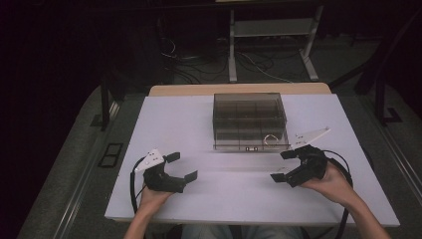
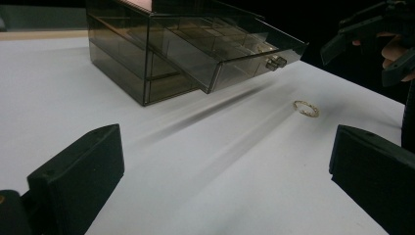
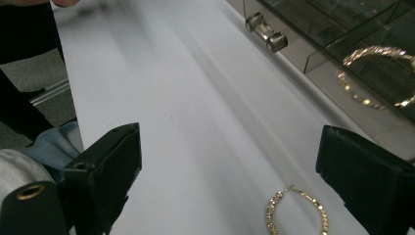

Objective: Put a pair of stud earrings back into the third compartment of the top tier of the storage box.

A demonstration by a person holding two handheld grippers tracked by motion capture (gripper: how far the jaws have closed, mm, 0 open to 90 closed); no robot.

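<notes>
Right gripper view has the right gripper point(image 3: 230, 171) spread wide, a gold hoop earring point(image 3: 296, 211) lying on the white table point(image 3: 186, 98) between its jaws. Left gripper point(image 1: 180, 167) gapes empty at near left, well apart. Farther back, the smoky drawer box point(image 1: 249, 117) has its drawer point(image 3: 342, 58) pulled out, a second hoop point(image 3: 377, 73) inside.
</notes>
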